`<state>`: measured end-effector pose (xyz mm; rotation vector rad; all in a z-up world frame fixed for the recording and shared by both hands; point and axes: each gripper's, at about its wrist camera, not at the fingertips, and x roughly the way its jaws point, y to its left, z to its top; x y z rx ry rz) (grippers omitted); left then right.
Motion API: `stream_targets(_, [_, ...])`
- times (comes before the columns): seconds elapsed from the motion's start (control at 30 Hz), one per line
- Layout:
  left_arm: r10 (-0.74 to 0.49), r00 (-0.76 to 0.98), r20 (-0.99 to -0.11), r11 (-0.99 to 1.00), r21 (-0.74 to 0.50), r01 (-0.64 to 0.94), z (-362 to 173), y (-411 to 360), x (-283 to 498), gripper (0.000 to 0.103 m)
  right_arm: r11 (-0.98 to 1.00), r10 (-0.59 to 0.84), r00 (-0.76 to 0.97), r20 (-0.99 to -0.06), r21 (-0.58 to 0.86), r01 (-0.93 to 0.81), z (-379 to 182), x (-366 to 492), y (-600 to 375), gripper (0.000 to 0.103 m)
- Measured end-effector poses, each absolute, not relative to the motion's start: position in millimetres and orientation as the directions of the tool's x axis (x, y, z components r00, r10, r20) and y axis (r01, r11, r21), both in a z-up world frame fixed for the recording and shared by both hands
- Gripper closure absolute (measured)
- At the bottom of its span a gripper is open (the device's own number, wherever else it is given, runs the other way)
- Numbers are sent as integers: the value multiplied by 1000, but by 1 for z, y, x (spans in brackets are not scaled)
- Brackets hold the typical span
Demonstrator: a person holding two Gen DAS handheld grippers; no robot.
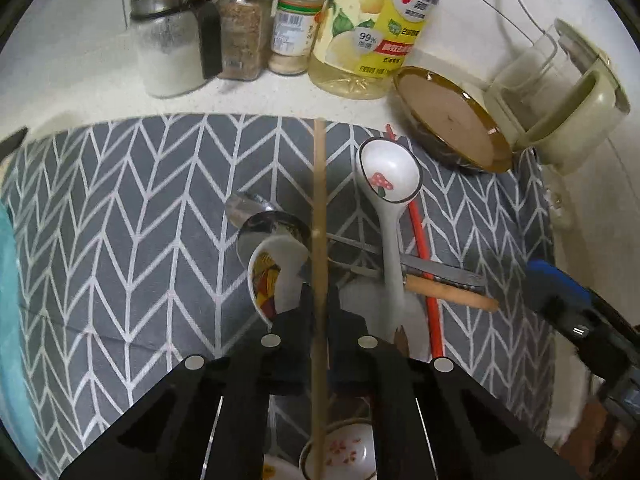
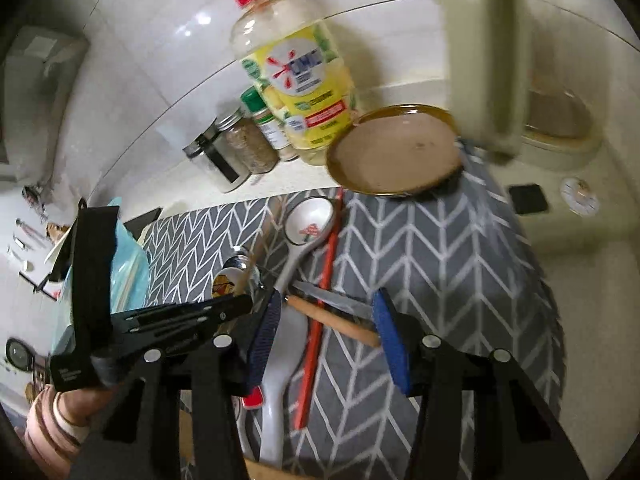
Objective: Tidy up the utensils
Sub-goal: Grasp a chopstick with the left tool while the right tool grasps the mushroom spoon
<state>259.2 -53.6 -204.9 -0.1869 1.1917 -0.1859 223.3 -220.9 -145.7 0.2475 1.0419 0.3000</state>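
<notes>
A heap of utensils lies on a grey chevron mat (image 1: 120, 220). My left gripper (image 1: 320, 304) is shut on a wooden chopstick (image 1: 320, 184) that runs straight away from me. Beside it lie a patterned ceramic spoon (image 1: 272, 276), a metal spoon (image 1: 260, 232), a white mushroom spoon (image 1: 388, 184), a red chopstick (image 1: 424, 260) and a wooden-handled knife (image 1: 452, 294). My right gripper (image 2: 326, 340) hangs open over the heap; its blue pads (image 2: 390, 344) straddle the white spoon's handle (image 2: 280, 360), the red chopstick (image 2: 316, 344) and the knife handle (image 2: 344, 326) without pressing them.
Behind the mat stand spice jars (image 1: 240, 28), a yellow dish-soap bottle (image 1: 372, 28), a tilted brown plate (image 1: 452, 120) and a beige jug (image 1: 560, 92). A teal bag (image 2: 128, 268) lies left of the mat. A small patterned bowl (image 1: 344, 452) shows below the left gripper.
</notes>
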Motion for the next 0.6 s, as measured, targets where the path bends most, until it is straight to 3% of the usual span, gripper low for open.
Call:
stream_targets(0.13, [-271,365,-890,958,-288,10,-196,-32,245,95,916,402,428,-810,356,-186,-159,243,-198,67])
stream_targets(0.27, [-262,388,-884,959,-284,0,-183,-18,234,95,917,395,380,-836,336,-213,-179,261,-174,70])
stream_targets(0.43, [-264,415,-871,959,-285,12,-162,-6,219,95,953,289,398,-871,221,-208,-196,276,-150,77])
stream_targets(0.5, [-270,422,-866,957,-291,16,-156,-5,216,95,966,214,448,-868,121,-228,-197,278,-137,86])
stream_targets(0.6, [-286,440,-851,953,-302,33,-139,1,207,96,969,234,442,-866,170,-180,-196,278,-142,92])
